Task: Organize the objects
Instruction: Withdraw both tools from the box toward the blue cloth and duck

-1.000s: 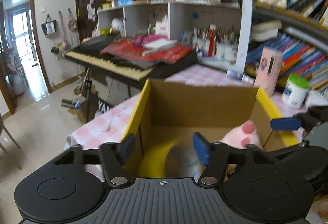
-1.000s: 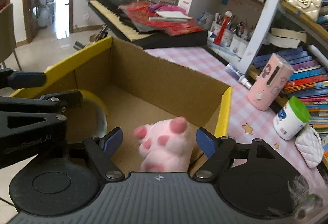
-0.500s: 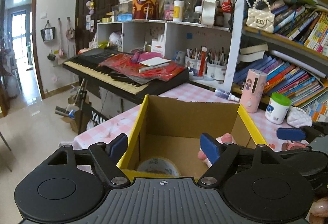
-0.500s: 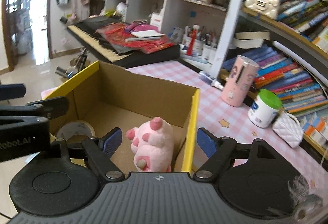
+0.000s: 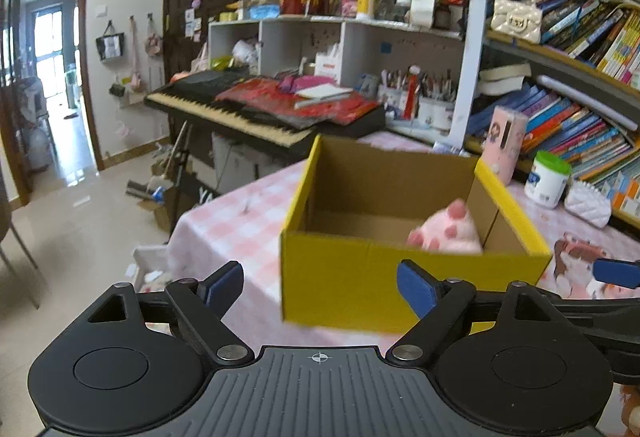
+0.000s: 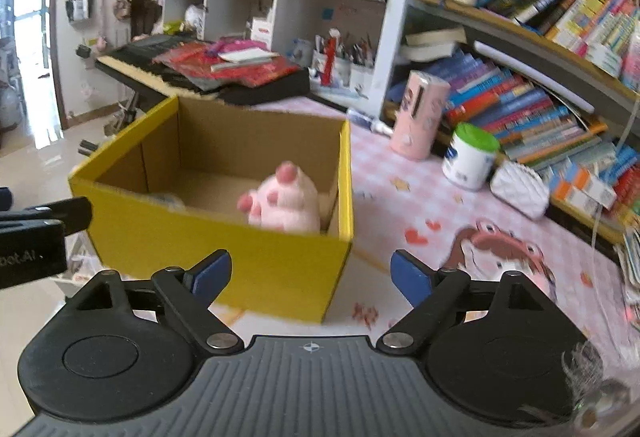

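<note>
A yellow cardboard box (image 5: pixel 352 277) (image 6: pixel 240 257) stands on the pink checked tablecloth. Inside it, against the right wall, lies a pink plush paw (image 5: pixel 448 233) (image 6: pixel 284 201). A roll of tape (image 6: pixel 170 200) barely shows over the box's near wall in the right wrist view. My left gripper (image 5: pixel 320 287) hangs in front of the box, its jaws opening with nothing between them. My right gripper (image 6: pixel 310 271) is beside it, before the box's right corner, jaws also opening and empty. The other gripper's blue fingertip (image 5: pixel 616 273) shows at the left view's right edge.
Behind the box stand a pink cylinder (image 6: pixel 420 117), a white jar with a green lid (image 6: pixel 472 157) and a white quilted pouch (image 6: pixel 520 189). Bookshelves (image 6: pixel 540 97) line the right side. A keyboard (image 5: pixel 248 113) lies beyond the table's far left edge, floor below.
Both grippers have drawn back out of the box, which now stands wholly ahead of them. The tape roll and plush paw stay inside. Both pairs of jaws stand wider.
</note>
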The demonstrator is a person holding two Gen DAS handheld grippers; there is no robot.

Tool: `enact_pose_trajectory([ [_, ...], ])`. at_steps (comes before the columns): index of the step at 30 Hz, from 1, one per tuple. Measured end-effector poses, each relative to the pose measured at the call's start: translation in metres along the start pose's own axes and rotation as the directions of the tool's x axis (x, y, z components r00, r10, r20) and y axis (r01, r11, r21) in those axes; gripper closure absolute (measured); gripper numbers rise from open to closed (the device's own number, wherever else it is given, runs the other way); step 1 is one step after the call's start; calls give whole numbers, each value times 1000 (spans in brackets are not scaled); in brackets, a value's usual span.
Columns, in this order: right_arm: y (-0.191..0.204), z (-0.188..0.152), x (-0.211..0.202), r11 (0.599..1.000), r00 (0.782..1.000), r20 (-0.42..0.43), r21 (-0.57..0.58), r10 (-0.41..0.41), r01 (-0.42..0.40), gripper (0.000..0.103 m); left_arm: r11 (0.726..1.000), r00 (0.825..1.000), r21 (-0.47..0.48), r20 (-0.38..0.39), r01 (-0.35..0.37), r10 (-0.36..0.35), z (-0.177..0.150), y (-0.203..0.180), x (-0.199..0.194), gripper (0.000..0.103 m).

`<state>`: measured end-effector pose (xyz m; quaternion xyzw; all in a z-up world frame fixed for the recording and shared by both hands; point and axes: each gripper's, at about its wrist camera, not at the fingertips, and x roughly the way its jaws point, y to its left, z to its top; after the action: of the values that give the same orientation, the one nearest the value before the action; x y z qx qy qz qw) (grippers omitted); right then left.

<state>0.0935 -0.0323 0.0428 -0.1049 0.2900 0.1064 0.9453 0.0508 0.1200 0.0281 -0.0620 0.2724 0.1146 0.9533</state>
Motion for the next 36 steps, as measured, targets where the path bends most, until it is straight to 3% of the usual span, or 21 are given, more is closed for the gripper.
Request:
enact_pose_trajectory([
  [15, 22, -50, -36, 998, 996, -66, 10, -60, 61, 10, 999, 996, 53, -88, 6, -1, -41, 18, -34, 14],
  [36, 4, -98, -78, 978, 975, -123, 82, -183, 194, 7, 985, 982, 114, -154, 127, -109, -70, 3, -59, 14],
])
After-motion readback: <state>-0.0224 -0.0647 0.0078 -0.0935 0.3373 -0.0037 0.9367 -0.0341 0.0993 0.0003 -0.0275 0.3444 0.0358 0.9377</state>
